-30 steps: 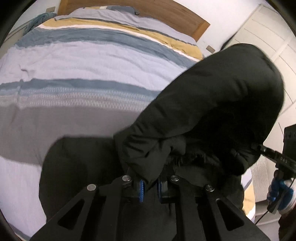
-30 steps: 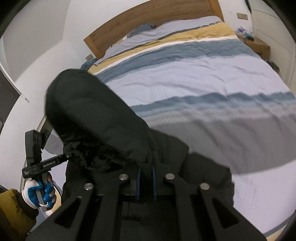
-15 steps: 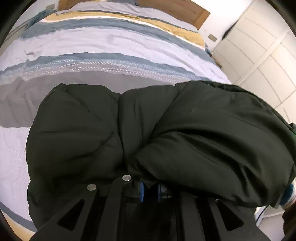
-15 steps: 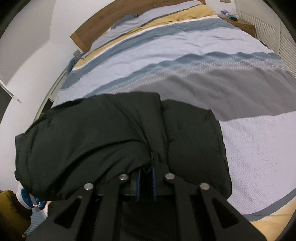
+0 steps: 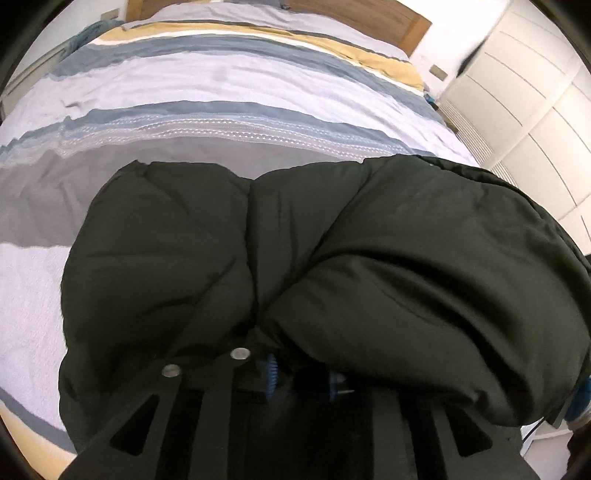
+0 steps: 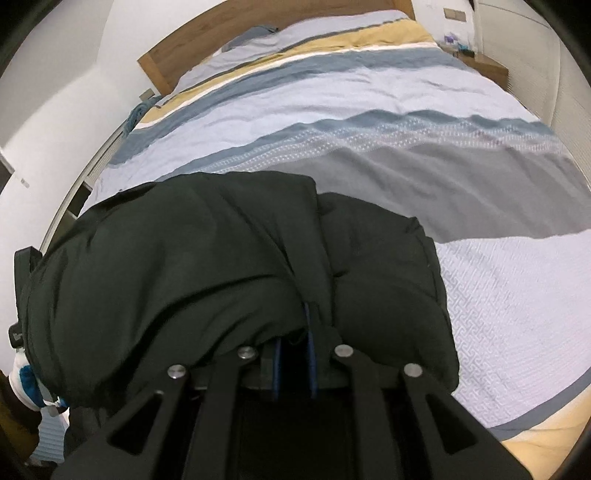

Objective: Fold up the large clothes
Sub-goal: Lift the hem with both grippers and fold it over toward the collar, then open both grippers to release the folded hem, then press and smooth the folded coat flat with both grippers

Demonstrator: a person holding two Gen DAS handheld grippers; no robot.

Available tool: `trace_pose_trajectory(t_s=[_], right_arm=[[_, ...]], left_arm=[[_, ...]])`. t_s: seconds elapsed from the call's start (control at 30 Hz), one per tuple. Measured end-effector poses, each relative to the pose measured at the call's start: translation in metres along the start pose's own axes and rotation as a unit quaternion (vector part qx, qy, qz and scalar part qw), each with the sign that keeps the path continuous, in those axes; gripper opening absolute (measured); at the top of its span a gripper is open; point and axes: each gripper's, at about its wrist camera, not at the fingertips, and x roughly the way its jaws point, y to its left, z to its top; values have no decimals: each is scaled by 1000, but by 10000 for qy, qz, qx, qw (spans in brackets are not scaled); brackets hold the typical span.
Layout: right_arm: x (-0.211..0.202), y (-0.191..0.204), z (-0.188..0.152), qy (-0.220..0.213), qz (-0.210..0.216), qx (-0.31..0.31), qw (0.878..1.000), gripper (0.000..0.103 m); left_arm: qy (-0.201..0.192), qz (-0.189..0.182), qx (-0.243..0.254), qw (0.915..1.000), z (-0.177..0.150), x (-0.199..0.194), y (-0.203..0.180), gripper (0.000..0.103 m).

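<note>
A black puffy jacket (image 5: 332, 258) lies folded over in a thick bundle at the near end of the bed; it also fills the lower left of the right wrist view (image 6: 207, 266). My left gripper (image 5: 301, 376) has its jaws apart, with the jacket's folded edge lying over the gap between its blue pads. My right gripper (image 6: 293, 363) is shut on a fold of the jacket, the fabric pinched between its blue pads. The tips of both grippers are buried under fabric.
The bed carries a striped duvet (image 5: 229, 92) in lilac, grey, blue and yellow, with a wooden headboard (image 6: 258, 33) at the far end. White wardrobe doors (image 5: 524, 96) stand to the right. A bedside table (image 6: 487, 68) sits by the far right corner.
The raised top part of the jacket has come down forward onto its lower part on the bed. Both grippers dropped with it, and the left jaws have parted.
</note>
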Motion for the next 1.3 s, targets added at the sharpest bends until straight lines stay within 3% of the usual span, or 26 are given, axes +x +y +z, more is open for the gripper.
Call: trace_pose_trajectory(t_s=[0.1, 0.17, 0.27, 0.33, 0.53, 0.7, 0.97, 1.1, 1.3], right_arm=[[-8, 3, -1, -43, -77, -71, 9999, 13], [-13, 5, -2, -32, -133, -124, 9998, 15], [-21, 6, -6, -18, -156, -133, 9998, 24], [-26, 5, -12, 23, -129, -71, 9999, 36], [-56, 5, -17, -41, -171, -88, 9998, 36], [-77, 18, 9, -330, -57, -240, 9992, 37], [-56, 70, 47, -434, 179, -727, 9962, 47], [-29, 81, 43, -190, 160, -951, 9952, 48], [12, 79, 8, 349, 10, -1287, 9911, 49]], left_arm=[[-28, 4, -83, 10000, -5, -9, 2, 47], [-53, 31, -72, 10000, -9, -16, 1, 52], [-82, 71, -113, 9999, -14, -26, 3, 63], [-119, 80, -199, 9997, -17, -37, 5, 64], [-435, 191, -291, 9984, -12, -73, 4, 72], [-691, 151, -170, 9974, 16, -81, -18, 80], [-575, -12, 225, 9981, 52, -40, -64, 83], [-378, 85, 332, 9987, 42, -14, -69, 83], [-105, 346, 605, 9975, 6, 19, -64, 83]])
